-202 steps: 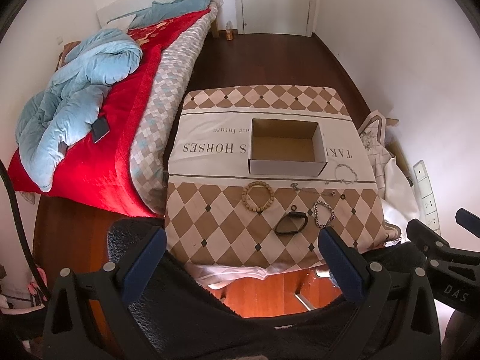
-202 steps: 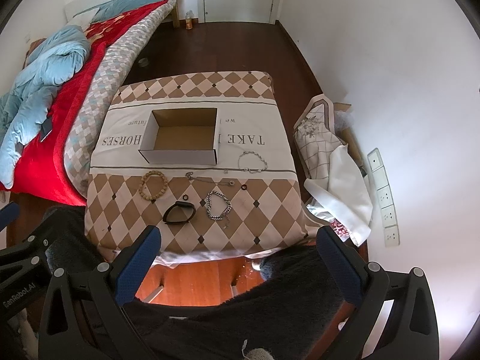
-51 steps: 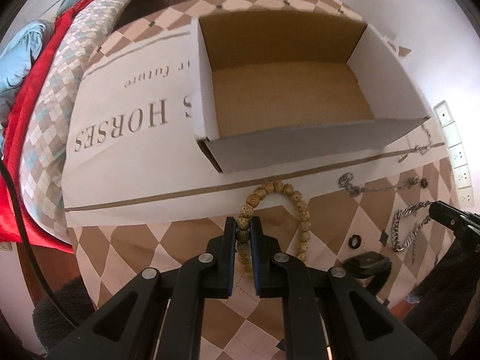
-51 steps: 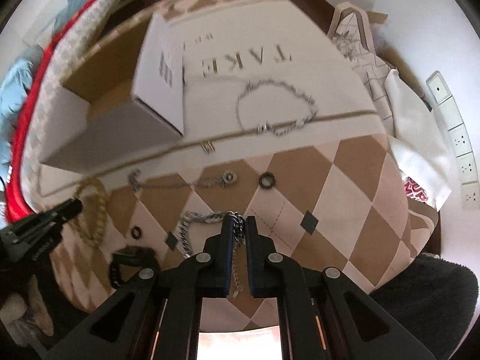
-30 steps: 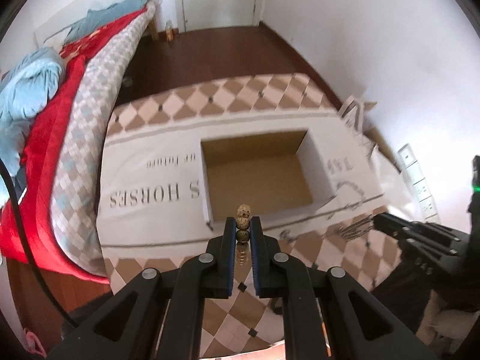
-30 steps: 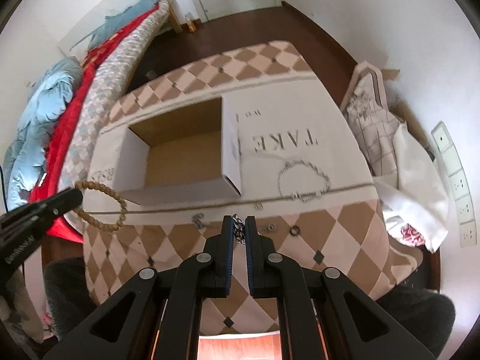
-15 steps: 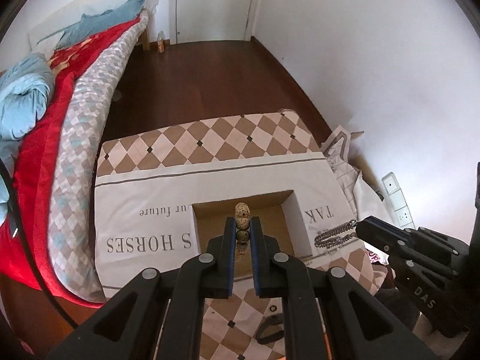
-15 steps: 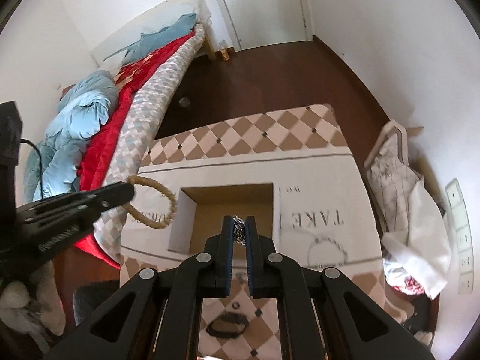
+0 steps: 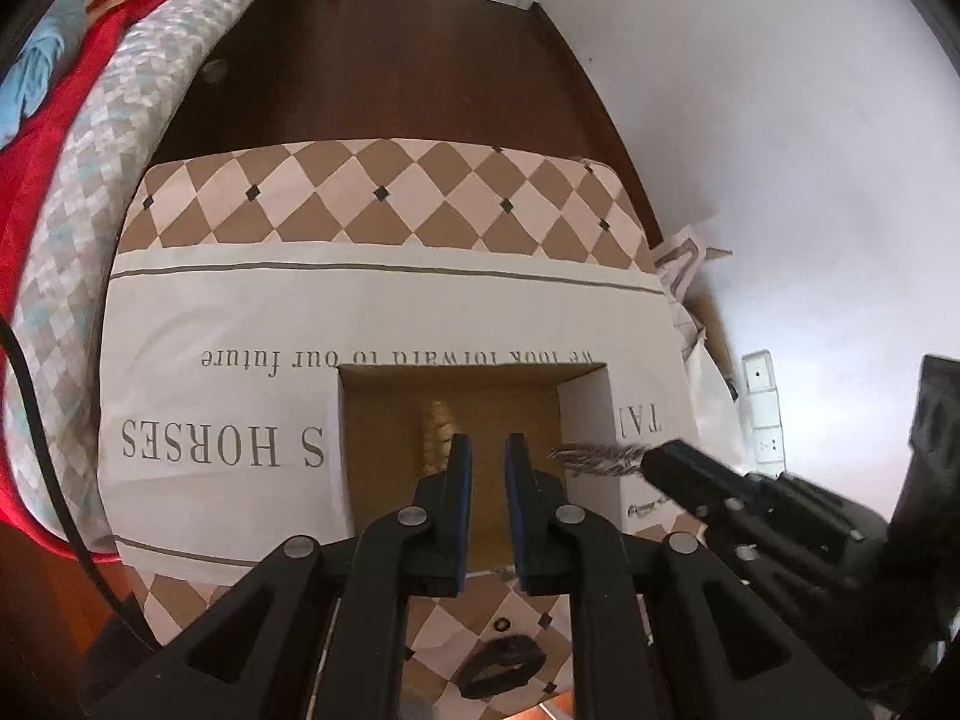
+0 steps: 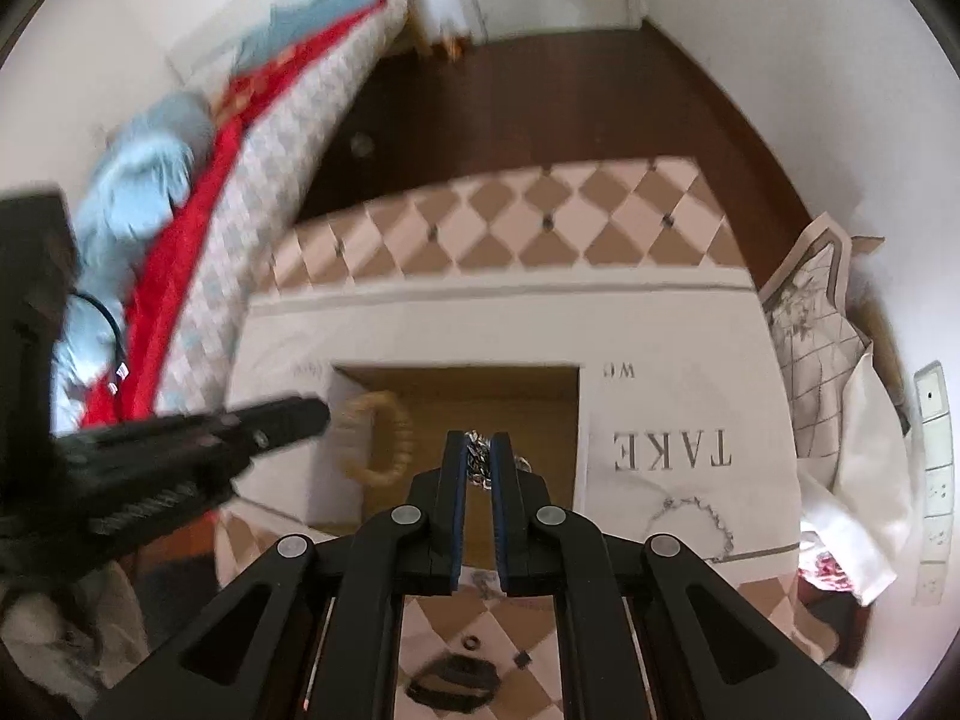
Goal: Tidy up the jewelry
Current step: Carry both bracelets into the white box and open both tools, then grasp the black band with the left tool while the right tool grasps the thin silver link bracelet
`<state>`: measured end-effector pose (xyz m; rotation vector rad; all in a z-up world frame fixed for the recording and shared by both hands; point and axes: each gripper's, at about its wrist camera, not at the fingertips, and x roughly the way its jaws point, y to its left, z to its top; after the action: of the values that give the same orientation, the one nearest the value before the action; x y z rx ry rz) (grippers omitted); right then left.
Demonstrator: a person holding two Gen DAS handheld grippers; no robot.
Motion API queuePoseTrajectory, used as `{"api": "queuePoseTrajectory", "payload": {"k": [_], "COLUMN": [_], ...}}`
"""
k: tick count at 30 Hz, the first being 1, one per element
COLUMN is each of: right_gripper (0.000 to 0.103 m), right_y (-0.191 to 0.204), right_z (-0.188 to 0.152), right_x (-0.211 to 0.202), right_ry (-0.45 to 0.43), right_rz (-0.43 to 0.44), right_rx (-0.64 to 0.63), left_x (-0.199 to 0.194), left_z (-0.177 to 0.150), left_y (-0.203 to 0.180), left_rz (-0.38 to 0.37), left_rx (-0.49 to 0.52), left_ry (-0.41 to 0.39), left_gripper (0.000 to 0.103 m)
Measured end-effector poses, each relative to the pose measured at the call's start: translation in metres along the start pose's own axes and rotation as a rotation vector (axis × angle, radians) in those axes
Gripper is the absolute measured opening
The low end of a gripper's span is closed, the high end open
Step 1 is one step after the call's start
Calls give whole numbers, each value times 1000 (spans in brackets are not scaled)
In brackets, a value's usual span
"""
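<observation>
Black-and-blue left tongs (image 9: 487,450) stand parted by a narrow gap, nothing between the pads, poised above the open cardboard box (image 9: 585,414). The wooden bead bracelet (image 9: 437,432) shows blurred just past the left finger, over the brown box floor and free of the pads; from the right wrist view it (image 10: 379,441) is a blurred loop just off the left tongs' tip, against the box's left wall. Cannot tell if it is resting or mid-air.

Right tongs (image 10: 479,450) are closed down to a thin slot, pinching the silver chain bracelet (image 10: 478,457), links bunched between the pads over the box interior. In the left wrist view that chain (image 9: 594,455) sticks out sideways from the right tongs' tip, over the box's right wall.

The box sits on the bench (image 9: 240,312), covered in a checkered and lettered cloth. Near the box's right on the cloth, a thin silver bracelet (image 10: 690,519). On the near checkered part, a black band (image 10: 453,684) and a small dark ring (image 10: 472,642), both well clear of either tongs. Bed with red blanket (image 9: 54,96) to the left, dark wood floor (image 9: 420,78) beyond, a patterned bag (image 10: 810,324) by the right wall.
</observation>
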<state>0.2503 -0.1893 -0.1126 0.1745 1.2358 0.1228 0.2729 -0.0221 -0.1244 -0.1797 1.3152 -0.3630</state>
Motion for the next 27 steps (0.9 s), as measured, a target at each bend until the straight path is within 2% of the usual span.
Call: {"api": "queuePoseTrajectory", "payload": {"k": [1, 2, 3, 4, 6, 7, 8, 9, 12, 16, 22, 27], "right_gripper": [13, 23, 36, 42, 58, 64, 81, 95, 98, 103, 103, 103], "right_y": [-2, -6, -9, -11, -14, -15, -15, -17, -19, -22, -12, 0], "right_z": [0, 0, -1, -2, -5, -7, -9, -11, -19, -32, -46, -55], "right_x": [4, 7, 7, 6, 4, 5, 6, 7, 14, 27, 30, 16], "right_ry": [16, 22, 22, 22, 17, 24, 30, 31, 47, 76, 65, 24], "right_rz": [-10, -33, -46, -58, -114, -155, -186, -208, -272, -233, -216, -211], "right_rx": [6, 17, 25, 33, 32, 27, 22, 23, 12, 32, 26, 24], "left_x": [-1, -3, -6, -9, -18, -19, -20, -20, -17, -12, -17, -32], "left_z": [2, 2, 3, 3, 0, -2, -5, -9, -24, -38, -50, -61], "left_y": [0, 0, 1, 2, 2, 3, 3, 3, 3, 10, 19, 17], "left_rz": [28, 52, 77, 113, 201, 245, 299, 337, 429, 470, 484, 495], "left_rx": [0, 0, -1, 0, 22, 36, 48, 58, 80, 69, 39, 43], "left_ry": [-4, -18, -39, -67, -131, -145, -161, -176, -202, -217, -244, -282], "left_gripper": [24, 42, 53, 71, 74, 84, 98, 103, 103, 103, 103, 103]}}
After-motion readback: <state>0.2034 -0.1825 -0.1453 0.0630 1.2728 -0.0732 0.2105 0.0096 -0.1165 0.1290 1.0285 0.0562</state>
